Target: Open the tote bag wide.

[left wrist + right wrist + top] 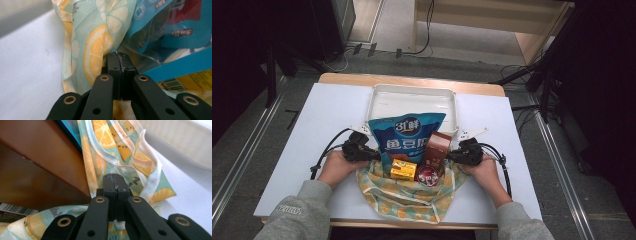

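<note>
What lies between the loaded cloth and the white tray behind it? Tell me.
Nothing visible. Both grippers, left and right, are shut on the cloth, which carries the blue bag, brown box, yellow box and red can. The tray sits directly behind.

I see a wooden table [412, 80] under a white sheet [312, 130], grey floor [242, 165] around it, cables [362, 50] trailing behind, dark stands at both sides.

The lemon-print cloth bag [412, 192] lies open on the white table. It holds a blue snack pouch [404, 136], brown carton [436, 150], yellow box [404, 170] and red can [427, 176]
</note>
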